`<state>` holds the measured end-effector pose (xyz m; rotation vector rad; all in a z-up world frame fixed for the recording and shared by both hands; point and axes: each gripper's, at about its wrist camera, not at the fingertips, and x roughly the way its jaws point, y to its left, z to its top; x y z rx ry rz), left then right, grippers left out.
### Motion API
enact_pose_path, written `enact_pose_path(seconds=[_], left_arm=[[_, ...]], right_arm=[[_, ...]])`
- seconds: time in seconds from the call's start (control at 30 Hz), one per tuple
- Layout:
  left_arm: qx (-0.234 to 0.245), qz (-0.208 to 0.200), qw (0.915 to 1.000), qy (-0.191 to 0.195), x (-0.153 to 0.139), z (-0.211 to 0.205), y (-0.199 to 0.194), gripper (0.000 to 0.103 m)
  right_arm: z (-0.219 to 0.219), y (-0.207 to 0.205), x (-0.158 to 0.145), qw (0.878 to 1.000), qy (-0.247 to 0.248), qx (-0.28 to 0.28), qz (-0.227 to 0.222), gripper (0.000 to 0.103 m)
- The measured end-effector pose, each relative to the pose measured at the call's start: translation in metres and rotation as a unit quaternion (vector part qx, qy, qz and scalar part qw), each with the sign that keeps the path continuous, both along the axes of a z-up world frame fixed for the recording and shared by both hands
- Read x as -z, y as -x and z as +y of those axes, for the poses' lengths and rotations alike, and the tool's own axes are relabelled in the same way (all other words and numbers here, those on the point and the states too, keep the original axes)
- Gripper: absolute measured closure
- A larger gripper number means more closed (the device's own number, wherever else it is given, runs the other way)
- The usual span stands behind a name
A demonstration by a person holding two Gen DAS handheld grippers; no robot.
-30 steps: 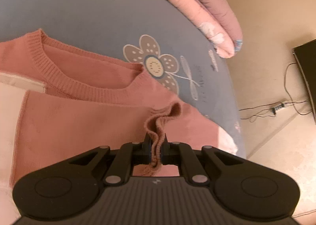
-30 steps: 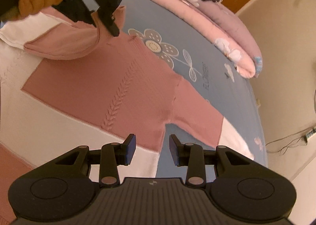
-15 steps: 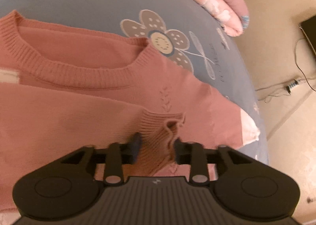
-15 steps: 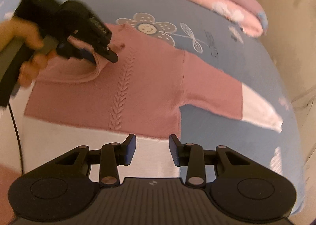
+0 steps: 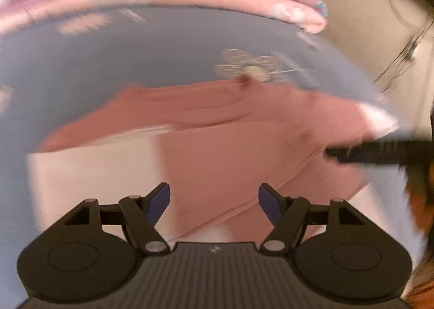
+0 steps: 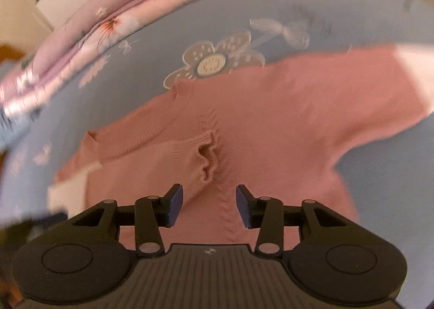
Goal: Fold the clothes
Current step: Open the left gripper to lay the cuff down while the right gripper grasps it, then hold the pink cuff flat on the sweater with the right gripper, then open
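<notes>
Above the sweater, both tongs are opening, empty.

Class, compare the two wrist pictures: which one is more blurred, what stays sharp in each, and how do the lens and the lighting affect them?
Left wrist view: heavy motion smear across the pink sweater and bedsheet; only the left gripper stays crisp. Right wrist view: milder blur, with the folded sleeve cuff and sheet flower readable and the right gripper sharp. Both: fisheye bending of the bed edge, warm yellowish light, no harsh glare.
</notes>
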<state>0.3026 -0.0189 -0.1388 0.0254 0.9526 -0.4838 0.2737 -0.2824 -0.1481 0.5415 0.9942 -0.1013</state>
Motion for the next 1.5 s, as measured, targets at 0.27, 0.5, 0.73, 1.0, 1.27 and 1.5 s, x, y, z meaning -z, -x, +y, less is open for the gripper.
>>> enact_pose_path(seconds=[0.27,0.5,0.73,1.0,1.27,1.5], left_arm=[[-0.075,-0.015,0.9966,-0.033,0.022,0.054,0.016,0.031],[-0.074,-0.004,0.9970,-0.025,0.030,0.060,0.015,0.031],[-0.067,0.000,0.9975,-0.022,0.029,0.055,0.012,0.030],[-0.041,-0.011,0.9974,-0.057,0.031,0.046,0.017,0.028],[0.009,0.026,0.9987,0.042,0.026,0.052,0.037,0.025],[-0.095,0.041,0.9928,0.060,0.040,0.076,0.041,0.027]], right_arm=[[-0.007,-0.020,0.027,0.996,-0.074,0.046,-0.001,0.062],[0.002,-0.030,0.009,0.999,-0.031,0.027,-0.023,0.094],[-0.002,-0.031,0.018,0.999,-0.013,0.035,-0.002,0.094],[-0.005,-0.026,0.022,0.998,-0.017,0.063,-0.014,0.095],[-0.005,-0.033,0.027,0.998,-0.014,0.063,-0.001,0.094],[-0.007,-0.032,0.032,0.997,-0.030,0.064,0.009,0.080]])
